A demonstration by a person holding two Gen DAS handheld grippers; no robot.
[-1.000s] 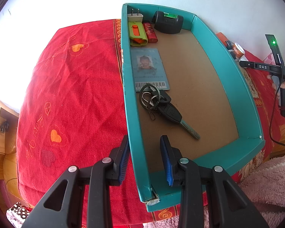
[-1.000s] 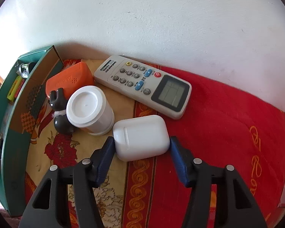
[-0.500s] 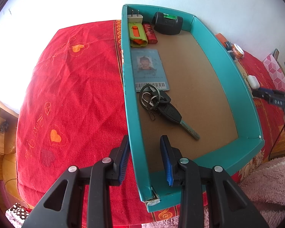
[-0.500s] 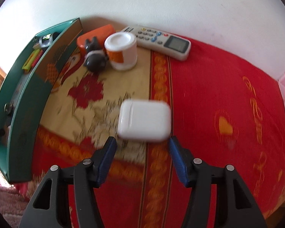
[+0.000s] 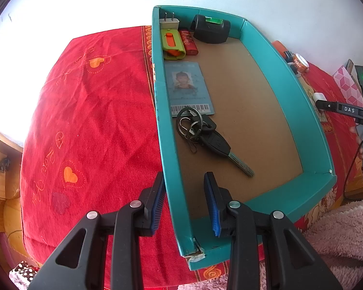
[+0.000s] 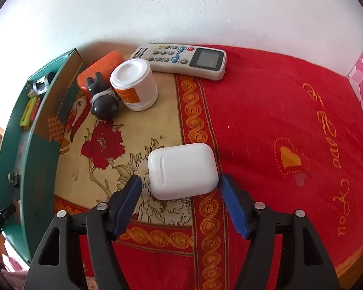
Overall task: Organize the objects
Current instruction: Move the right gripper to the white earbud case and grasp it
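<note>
While my right claw opens, the white earbud case lies between its fingers, untouched; left claw clamps the teal tray wall.

A glossy, smooth white plastic earbud case is seen between the opening blue ribbed pads of the right gripper, untouched by them. Beneath it, a woven red cloth with a matt finish is spread. Beyond the left gripper, a teal box of matt cardboard is lined with a plain brown base, on which a metal key with a black plastic head is laid.
</note>
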